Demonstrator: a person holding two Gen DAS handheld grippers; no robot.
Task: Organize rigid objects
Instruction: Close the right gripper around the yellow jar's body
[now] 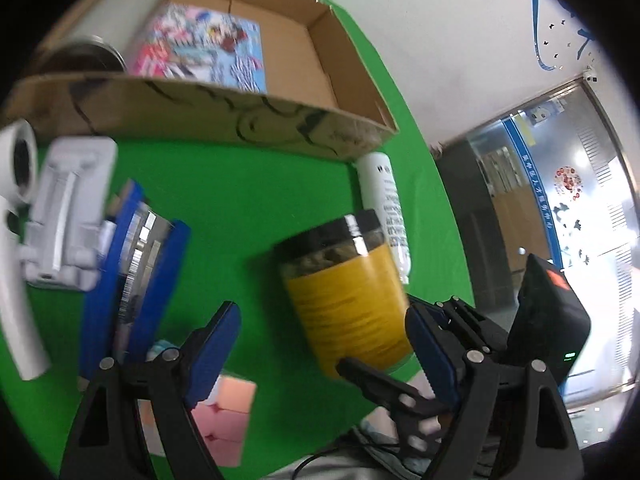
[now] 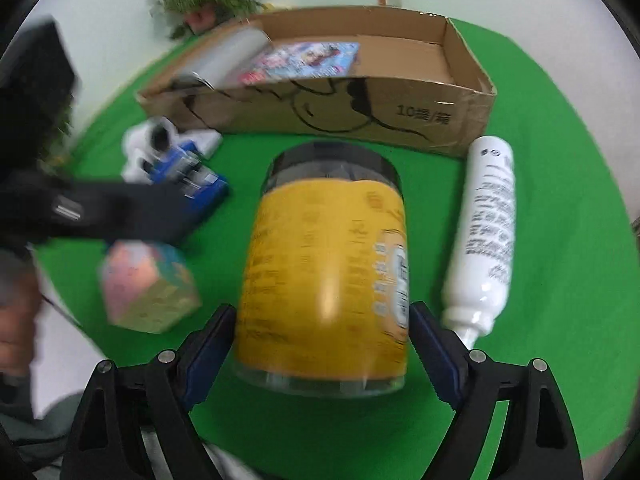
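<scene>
The right gripper points steeply down, jaws spread wide; the left gripper angles down beside it, jaws likewise apart

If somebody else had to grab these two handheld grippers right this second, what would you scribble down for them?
Right gripper: jaws around the base of the yellow-labelled jar, which lies on its side; the view is too blurred to tell whether the pads press on it.
Left gripper: open and empty, above the pastel cube.
In the cardboard box: a metal tumbler and a colourful booklet.
On the green cloth, outside the box: jar, white bottle, cube, blue stapler, white phone stand and a white handheld device.
Left: box all six.
</scene>
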